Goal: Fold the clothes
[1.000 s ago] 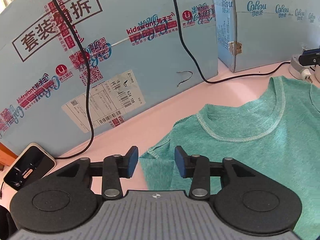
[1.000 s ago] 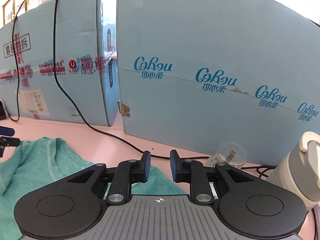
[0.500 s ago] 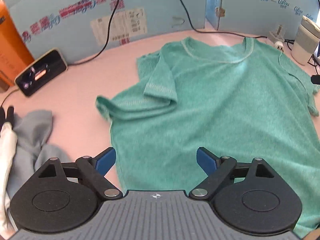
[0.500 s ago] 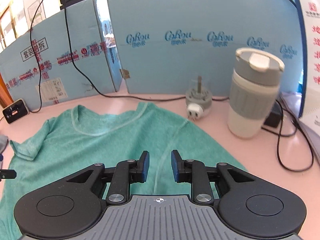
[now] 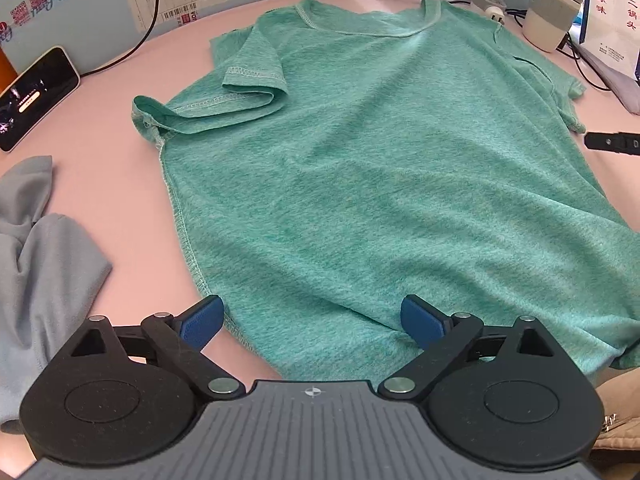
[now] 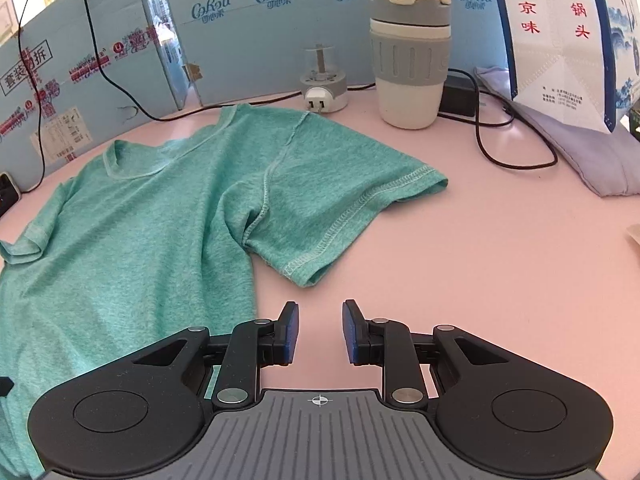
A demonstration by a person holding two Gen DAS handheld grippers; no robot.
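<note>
**Green T-shirt spread out, both grippers empty**

On the pink table (image 6: 500,264) a green T-shirt (image 5: 380,168) lies mostly flat, neckline toward the blue cardboard boxes (image 6: 260,40) at the back and hem toward the near edge. Its sleeve on the left side is folded back over the shoulder, the stitched cuff lying on top of the body fabric. Its other sleeve (image 6: 340,208) is stretched out sideways on the table, pointing toward a grey-and-white travel cup (image 6: 410,60).

At the near end, the left gripper (image 5: 312,320) hangs over the shirt's bottom hem with its blue-padded jaws spread wide, nothing between them; the left pad sits just beside the hem's corner and the right pad over the cloth. Whether the pads touch the fabric I cannot tell. Over by the right sleeve, the right gripper (image 6: 318,332) hovers above bare table just beside the shirt's side edge, its jaws parted by a modest gap and holding nothing.

Left of the shirt a crumpled grey garment (image 5: 40,248) lies on the table, and a phone (image 5: 34,96) rests in front of the boxes. A small white plug adapter (image 6: 324,92) sits just behind the shirt's shoulder, black cables trailing nearby.
</note>
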